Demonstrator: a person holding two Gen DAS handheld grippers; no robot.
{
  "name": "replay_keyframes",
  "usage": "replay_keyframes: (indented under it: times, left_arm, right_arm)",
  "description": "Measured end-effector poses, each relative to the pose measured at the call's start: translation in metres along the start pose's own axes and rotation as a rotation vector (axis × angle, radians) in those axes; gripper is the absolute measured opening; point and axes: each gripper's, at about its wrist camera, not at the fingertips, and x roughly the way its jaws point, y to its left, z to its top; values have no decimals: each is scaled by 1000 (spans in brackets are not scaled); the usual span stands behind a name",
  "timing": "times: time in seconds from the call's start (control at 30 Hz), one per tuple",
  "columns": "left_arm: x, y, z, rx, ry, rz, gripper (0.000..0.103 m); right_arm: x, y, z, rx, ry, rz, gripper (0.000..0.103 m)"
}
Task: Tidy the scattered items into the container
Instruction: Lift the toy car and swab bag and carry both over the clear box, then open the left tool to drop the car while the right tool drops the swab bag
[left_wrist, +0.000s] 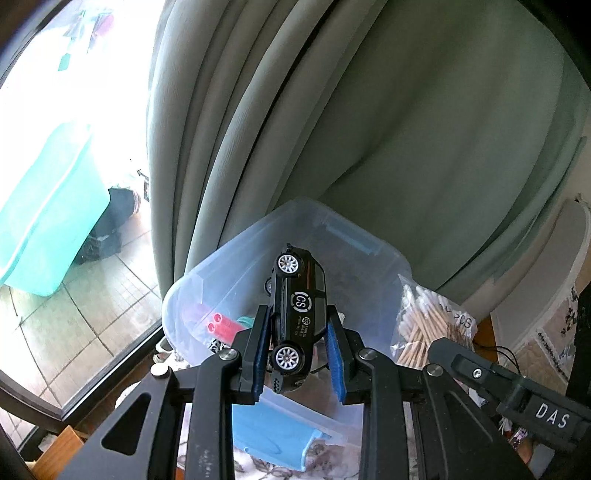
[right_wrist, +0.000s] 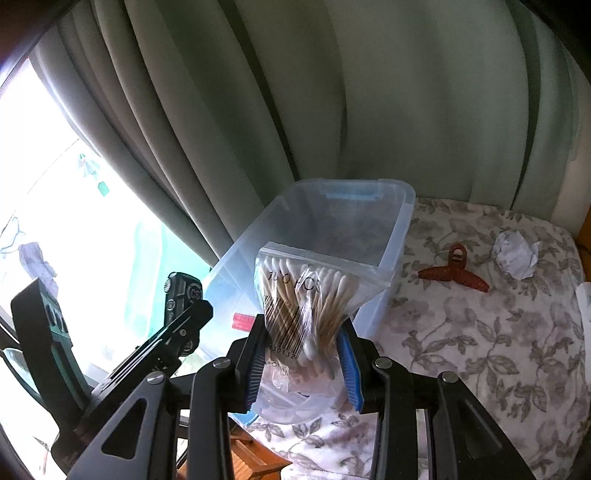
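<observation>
A black toy car (left_wrist: 298, 317) is held between the blue pads of the left tool (left_wrist: 297, 345), clamped across its body with the nose raised over the clear bin (left_wrist: 384, 291). The car looks rigid and light, with smooth sides, so a grip across the doors, as taken, is judged firm enough; the wheels would roll if pinched.

A bag of cotton swabs (right_wrist: 299, 306) is gripped by the right tool (right_wrist: 304, 363) near its lower end, with the sealed top leaning against the near rim of the bin (right_wrist: 402, 229). The bag is soft, crinkly and slippery; it is likely to sag or slide, and is best held across the swab bundle.

Inside the bin, red tubes (left_wrist: 221, 326) and something teal are seen at the left; the rest of the floor is hidden. On the floral counter (right_wrist: 480, 350) to the right, a red hair claw (right_wrist: 454, 273) and a crumpled paper (right_wrist: 515, 258) lie well apart from the bin.
</observation>
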Motion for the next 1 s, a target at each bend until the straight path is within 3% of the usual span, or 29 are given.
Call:
replay_keyframes:
  times: [0.6, 0.73, 0.83, 1.0]
  left_arm:
    - [28, 2, 9, -20, 61, 12, 29]
    - [33, 4, 5, -20, 64, 15, 29]
    - [58, 6, -24, -15, 63, 14, 29]
    - [64, 3, -24, -14, 61, 20, 29]
  right_arm:
    - [42, -1, 5, -7, 64, 19, 40]
    - [48, -1, 6, -5, 74, 26, 40]
    - [53, -2, 5, -2, 87, 27, 40]
    - [59, -5, 6, 9, 98, 26, 41]
